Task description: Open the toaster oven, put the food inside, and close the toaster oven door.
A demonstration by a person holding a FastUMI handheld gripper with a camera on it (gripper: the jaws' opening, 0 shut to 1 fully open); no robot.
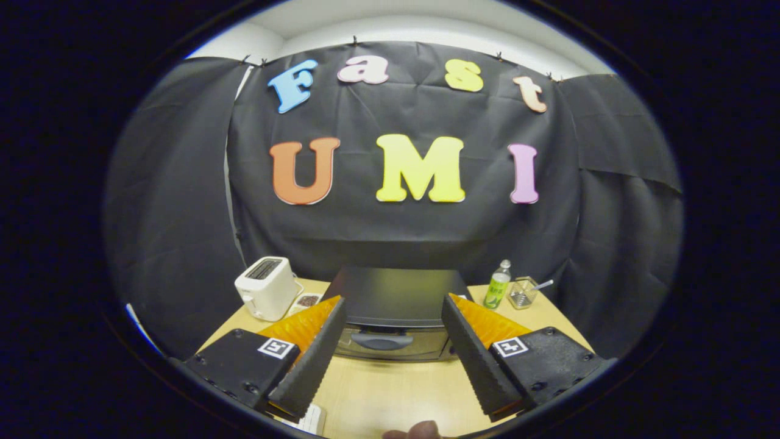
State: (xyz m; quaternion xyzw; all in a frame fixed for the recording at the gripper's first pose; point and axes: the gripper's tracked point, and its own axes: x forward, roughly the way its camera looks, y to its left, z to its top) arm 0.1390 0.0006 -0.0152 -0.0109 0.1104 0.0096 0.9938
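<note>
The toaster oven [395, 317] sits square-on just beyond the fingers, long side running left to right, door shut with its handle [382, 340] facing the hand-held gripper [393, 329], whose fingers are spread wide with nothing between them. Bare wooden surface [396, 390] lies in front of the door. A white toaster [267, 286] stands left of the oven; a bottle [498, 285] and a clear cup [522, 292] sit to its right near the surface's back edge.

A light wooden surface [390, 390] lies beneath the tool; black cloth walls [170, 213] rise beyond, a white ceiling [426, 21] above.
</note>
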